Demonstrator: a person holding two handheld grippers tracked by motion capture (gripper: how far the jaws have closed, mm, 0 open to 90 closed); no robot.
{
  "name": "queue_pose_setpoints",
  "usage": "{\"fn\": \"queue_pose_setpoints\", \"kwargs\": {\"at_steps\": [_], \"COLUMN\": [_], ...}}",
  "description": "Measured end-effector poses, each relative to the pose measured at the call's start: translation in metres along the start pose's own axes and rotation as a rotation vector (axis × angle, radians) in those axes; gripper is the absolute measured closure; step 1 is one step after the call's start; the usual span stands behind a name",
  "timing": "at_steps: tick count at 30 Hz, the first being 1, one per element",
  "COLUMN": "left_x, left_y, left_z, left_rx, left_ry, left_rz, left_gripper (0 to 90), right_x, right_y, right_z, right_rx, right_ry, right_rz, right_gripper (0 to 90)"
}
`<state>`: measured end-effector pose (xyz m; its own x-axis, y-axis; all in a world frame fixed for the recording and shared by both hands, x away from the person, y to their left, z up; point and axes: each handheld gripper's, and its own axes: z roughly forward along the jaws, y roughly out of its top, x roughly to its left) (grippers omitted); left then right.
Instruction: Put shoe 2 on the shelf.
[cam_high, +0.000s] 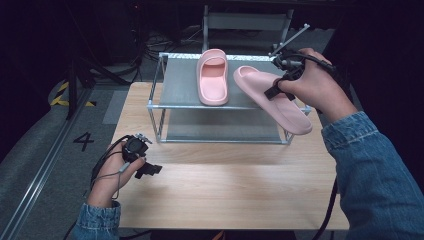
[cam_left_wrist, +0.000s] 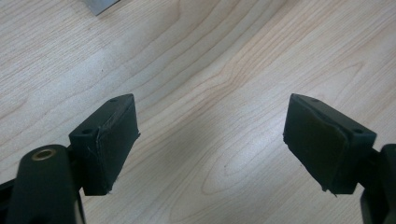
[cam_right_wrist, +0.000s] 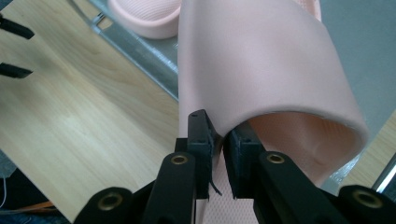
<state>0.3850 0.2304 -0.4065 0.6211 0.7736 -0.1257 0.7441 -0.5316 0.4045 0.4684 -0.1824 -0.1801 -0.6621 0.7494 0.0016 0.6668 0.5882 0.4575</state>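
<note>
A recording lab or test room, not a home.
Around the wooden table (cam_high: 225, 185): grey floor with a painted number 4 (cam_high: 83, 141), yellow-black hazard tape (cam_high: 62, 95), loose cables (cam_high: 165, 42) behind, dark surroundings.

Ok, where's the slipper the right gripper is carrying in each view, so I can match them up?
High view: the held slipper is right of centre, tilted over the rack's right end, clamped by the right gripper.
Left gripper view: not in it.
Right gripper view: held slipper is in the centre, its strap edge pinched.
Shared landmark: the second slipper on the rack's top shelf.
</note>
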Motion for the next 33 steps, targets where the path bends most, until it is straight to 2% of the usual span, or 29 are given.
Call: {"fn": "queue_pose_setpoints", "kwargs": {"at_steps": [8,16,21,25,28,31,33], "left_x": [0.001,0.003,0.003,0.003,0.002,0.002,0.002], "left_y": [-0.001,-0.002,-0.002,-0.002,-0.001,0.0,0.003], "left_z": [0.0,0.001,0.002,0.002,0.002,0.002,0.003], "left_rx": [-0.001,0.006,0.01,0.013,0.016,0.016,0.015], "left_ry": [-0.005,-0.007,-0.006,-0.006,-0.013,-0.014,-0.013], "left_rz": [-0.009,-0.007,-0.01,0.001,0.003,0.001,0.011], "left_gripper": [18.6,18.4,18.4,18.4,18.4,18.4,18.3], "right_x": [-0.014,-0.021,-0.022,-0.018,-0.015,-0.015,-0.012], "right_y": [0.02,0.033,0.04,0.043,0.046,0.047,0.046], "right_z": [0.012,0.026,0.037,0.047,0.052,0.056,0.061], "right_rx": [0.006,0.025,0.042,0.062,0.076,0.077,0.07], "right_ry": [-0.033,-0.052,-0.068,-0.058,-0.069,-0.074,-0.06], "right_rz": [0.035,0.06,0.068,0.075,0.071,0.063,0.073], "right_gripper": [82.4,82.1,82.2,82.1,82.5,82.6,81.1]}}
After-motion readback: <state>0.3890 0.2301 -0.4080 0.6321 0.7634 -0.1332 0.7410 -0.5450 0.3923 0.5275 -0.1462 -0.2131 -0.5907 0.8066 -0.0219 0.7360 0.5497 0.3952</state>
